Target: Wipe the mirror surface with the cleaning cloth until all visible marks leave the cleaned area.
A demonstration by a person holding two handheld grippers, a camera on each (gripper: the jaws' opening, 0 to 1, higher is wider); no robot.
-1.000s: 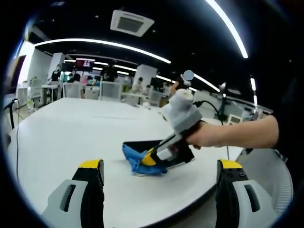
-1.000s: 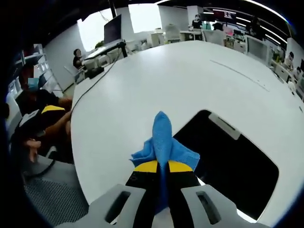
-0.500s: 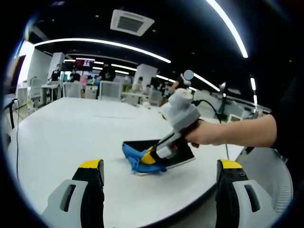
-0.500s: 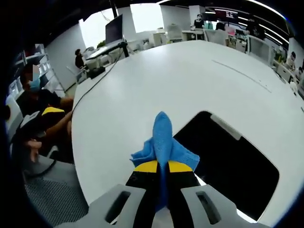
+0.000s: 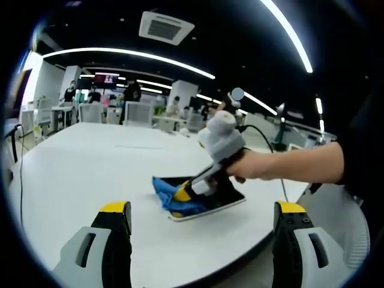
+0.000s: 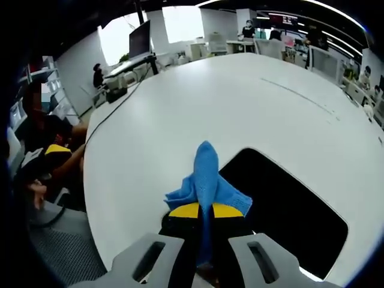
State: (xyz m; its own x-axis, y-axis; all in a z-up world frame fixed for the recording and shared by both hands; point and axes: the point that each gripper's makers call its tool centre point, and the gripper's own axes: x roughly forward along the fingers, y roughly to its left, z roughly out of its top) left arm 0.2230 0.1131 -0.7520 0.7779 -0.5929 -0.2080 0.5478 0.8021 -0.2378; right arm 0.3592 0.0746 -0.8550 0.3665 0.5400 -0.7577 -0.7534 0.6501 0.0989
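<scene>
A dark rectangular mirror lies flat on the big white table. My right gripper is shut on a blue cleaning cloth, which rests at the mirror's near left edge. In the left gripper view a hand holds that right gripper, pressing the blue cloth on the left end of the mirror. My left gripper hangs open well short of the mirror, its yellow-tipped jaws wide apart with nothing between them.
A person sits at the table's left edge beside a black cable. Desks, chairs and people fill the office behind. The table's curved near edge runs just ahead of my left jaws.
The right gripper and the blue cloth have slid a little further along the mirror's edge, away from the left camera. The left gripper has stayed still and open.
</scene>
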